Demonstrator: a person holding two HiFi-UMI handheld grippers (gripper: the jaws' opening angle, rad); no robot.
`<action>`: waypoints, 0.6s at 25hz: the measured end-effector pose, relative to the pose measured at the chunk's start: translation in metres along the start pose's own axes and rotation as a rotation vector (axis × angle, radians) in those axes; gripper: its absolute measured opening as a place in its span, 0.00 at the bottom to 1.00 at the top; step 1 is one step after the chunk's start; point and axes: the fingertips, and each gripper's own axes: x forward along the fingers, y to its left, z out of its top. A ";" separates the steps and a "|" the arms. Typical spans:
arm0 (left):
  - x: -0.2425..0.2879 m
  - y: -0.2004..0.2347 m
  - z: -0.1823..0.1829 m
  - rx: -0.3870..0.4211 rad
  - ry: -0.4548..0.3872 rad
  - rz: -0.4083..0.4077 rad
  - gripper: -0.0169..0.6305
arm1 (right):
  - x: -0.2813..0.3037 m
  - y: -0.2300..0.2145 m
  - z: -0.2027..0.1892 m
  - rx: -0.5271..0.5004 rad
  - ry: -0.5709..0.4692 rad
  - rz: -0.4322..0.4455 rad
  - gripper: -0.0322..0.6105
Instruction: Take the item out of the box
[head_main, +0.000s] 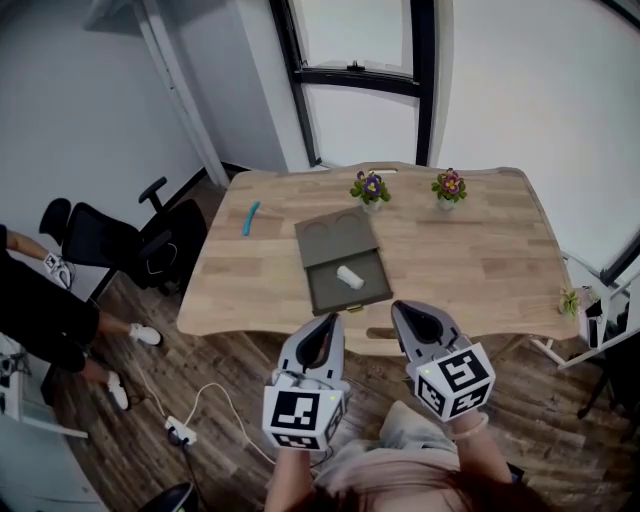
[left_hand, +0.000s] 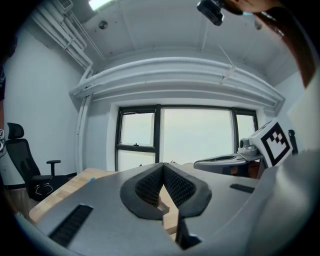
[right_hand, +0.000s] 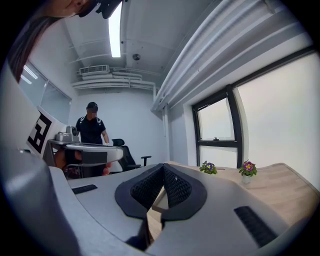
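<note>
White item (head_main: 349, 276) lies in the open dark box (head_main: 328, 290) mid-desk (head_main: 480, 260), untouched. Left tongs (head_main: 330, 325) and right tongs (head_main: 402, 312) are both closed and empty, off the desk's near edge. Reach, grasp and lift-out not yet done.

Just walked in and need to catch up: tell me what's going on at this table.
A person at the near edge of a wooden table holds a left claw and a right claw, both shut and empty, touching nothing. A dark box lies open mid-table with a small white item in its lower half. Two potted flowers stand at the far edge, and a blue object lies to the left. Taking the item out has not yet begun.
</note>
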 end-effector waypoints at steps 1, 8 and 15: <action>0.002 0.002 -0.002 -0.003 0.004 0.000 0.02 | 0.003 -0.001 -0.002 -0.002 0.004 -0.001 0.05; 0.019 0.017 -0.008 -0.009 0.019 0.009 0.02 | 0.025 -0.013 -0.007 -0.005 0.018 -0.014 0.05; 0.044 0.035 -0.007 -0.014 0.031 0.019 0.02 | 0.056 -0.024 -0.010 -0.015 0.040 0.014 0.05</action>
